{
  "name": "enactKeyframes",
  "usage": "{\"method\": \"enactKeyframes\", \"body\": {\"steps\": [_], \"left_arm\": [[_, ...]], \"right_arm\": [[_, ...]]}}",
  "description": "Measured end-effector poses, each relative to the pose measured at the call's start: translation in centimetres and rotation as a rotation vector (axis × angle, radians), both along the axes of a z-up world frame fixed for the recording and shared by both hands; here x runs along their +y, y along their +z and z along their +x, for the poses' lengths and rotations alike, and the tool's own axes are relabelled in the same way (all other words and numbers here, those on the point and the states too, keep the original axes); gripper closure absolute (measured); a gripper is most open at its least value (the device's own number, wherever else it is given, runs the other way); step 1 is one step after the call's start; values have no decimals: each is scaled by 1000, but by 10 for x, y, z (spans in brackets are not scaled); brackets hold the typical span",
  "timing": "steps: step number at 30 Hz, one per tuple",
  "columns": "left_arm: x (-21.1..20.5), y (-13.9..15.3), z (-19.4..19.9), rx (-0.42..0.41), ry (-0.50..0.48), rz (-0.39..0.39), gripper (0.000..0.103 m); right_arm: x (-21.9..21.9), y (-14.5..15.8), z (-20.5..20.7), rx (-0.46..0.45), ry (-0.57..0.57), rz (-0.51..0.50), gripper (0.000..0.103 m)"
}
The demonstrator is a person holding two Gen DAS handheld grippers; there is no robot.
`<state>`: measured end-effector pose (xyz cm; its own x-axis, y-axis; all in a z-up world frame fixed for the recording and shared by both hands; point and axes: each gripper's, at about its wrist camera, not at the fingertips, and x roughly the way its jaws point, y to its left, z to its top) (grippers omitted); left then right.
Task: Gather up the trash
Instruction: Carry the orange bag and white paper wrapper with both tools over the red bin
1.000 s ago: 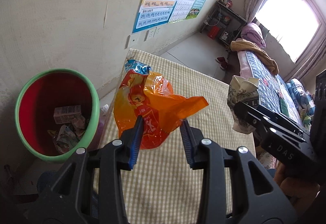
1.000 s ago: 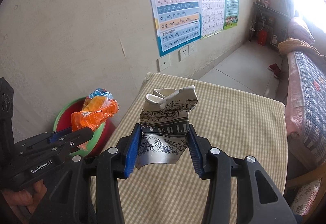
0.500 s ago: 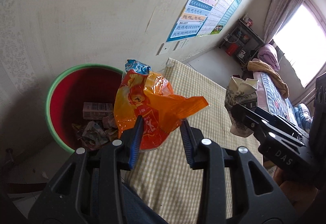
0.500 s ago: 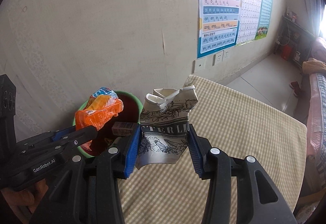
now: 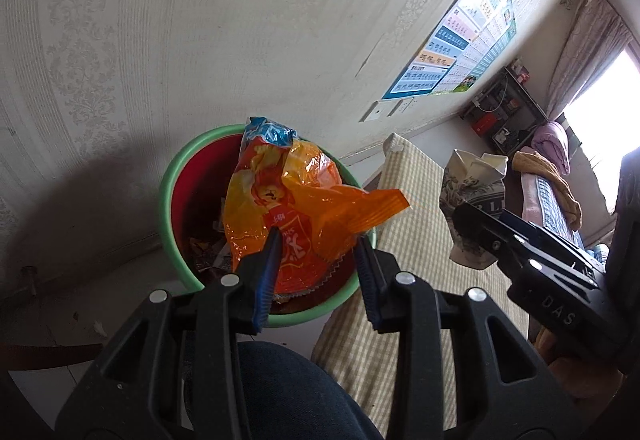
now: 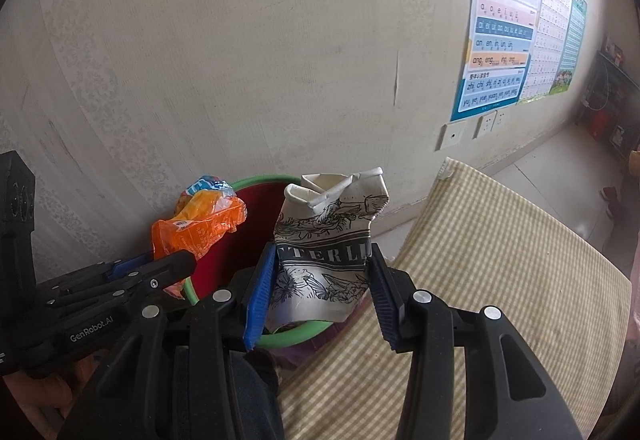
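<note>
Wrapper (image 5: 288, 208) clamped in left gripper (image 5: 316, 260), over bin (image 5: 168, 200) | carton (image 6: 328, 252) in right gripper (image 6: 320, 284)

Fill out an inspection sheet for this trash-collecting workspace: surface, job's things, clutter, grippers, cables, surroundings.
Surface: table under a checked cloth, bare where visible.
Job's things: orange snack bag and crumpled printed paper cup, both in the air; the bag is in front of the green-rimmed red bin, which already holds scraps.
Clutter: nothing seen on the cloth.
Grippers: left hand-held gripper shut on the snack bag; right hand-held gripper shut on the paper cup.
Cables: wires at the far shelf, too small to detail.
Surroundings: patterned wall, charts, wall sockets, bed, bright window.
</note>
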<state>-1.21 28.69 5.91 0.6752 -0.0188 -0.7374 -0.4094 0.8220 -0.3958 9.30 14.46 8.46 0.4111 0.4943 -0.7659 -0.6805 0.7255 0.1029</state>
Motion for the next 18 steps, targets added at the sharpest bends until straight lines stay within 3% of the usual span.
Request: {"method": "enactKeyframes", "body": {"steps": [18], "left_arm": [[38, -31, 7, 34, 38, -44, 68]], "right_arm": [[43, -34, 17, 48, 50, -32, 59]]}}
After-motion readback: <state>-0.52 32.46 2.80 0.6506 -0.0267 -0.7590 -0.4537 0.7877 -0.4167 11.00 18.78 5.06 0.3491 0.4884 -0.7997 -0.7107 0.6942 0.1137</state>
